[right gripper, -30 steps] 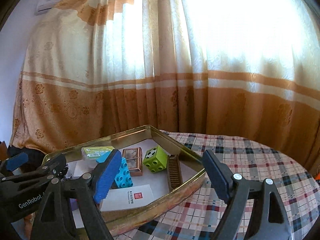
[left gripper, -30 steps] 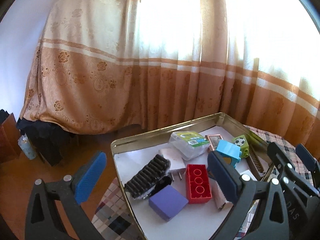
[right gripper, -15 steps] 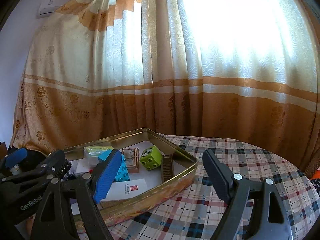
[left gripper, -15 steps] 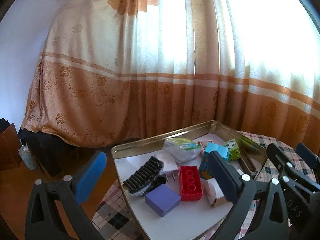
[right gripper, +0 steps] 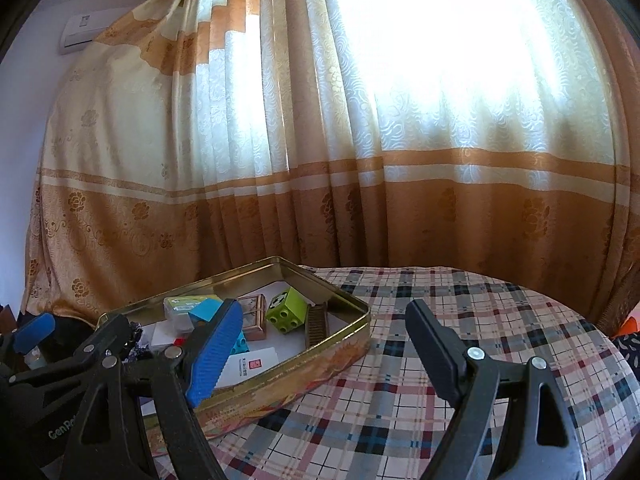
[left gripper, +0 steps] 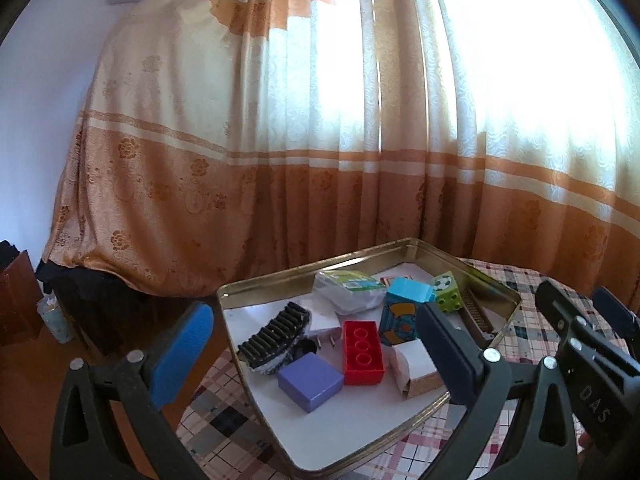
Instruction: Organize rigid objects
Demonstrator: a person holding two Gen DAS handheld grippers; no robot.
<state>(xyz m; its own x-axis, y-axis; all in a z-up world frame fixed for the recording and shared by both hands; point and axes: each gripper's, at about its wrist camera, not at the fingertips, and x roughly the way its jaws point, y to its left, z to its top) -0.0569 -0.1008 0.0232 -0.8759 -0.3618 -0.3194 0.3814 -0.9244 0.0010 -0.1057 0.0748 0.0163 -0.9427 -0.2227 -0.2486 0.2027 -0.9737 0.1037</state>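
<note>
A gold metal tin [left gripper: 280,278] [right gripper: 340,336] sits on a plaid-covered table. It holds a red brick [left gripper: 362,352], a purple block [left gripper: 310,380], a black comb-like brush [left gripper: 276,332], a white plug [left gripper: 326,326], a blue brick [left gripper: 406,312], a green soccer brick [left gripper: 446,294] [right gripper: 286,312], a clear packet with a green label [left gripper: 350,290], a white and tan box [left gripper: 416,372] and a brown comb [right gripper: 316,326]. My left gripper [left gripper: 312,348] is open and empty, raised in front of the tin. My right gripper [right gripper: 320,352] is open and empty, to the right of the tin.
The plaid tablecloth [right gripper: 460,320] stretches right of the tin. An orange and cream curtain [left gripper: 320,140] hangs close behind the table. A dark cabinet [left gripper: 16,296] and floor lie at the left, beyond the table's edge.
Both grippers have pulled back and up from the tin, so the tin looks smaller and lower in both views. Both stay open and empty.
</note>
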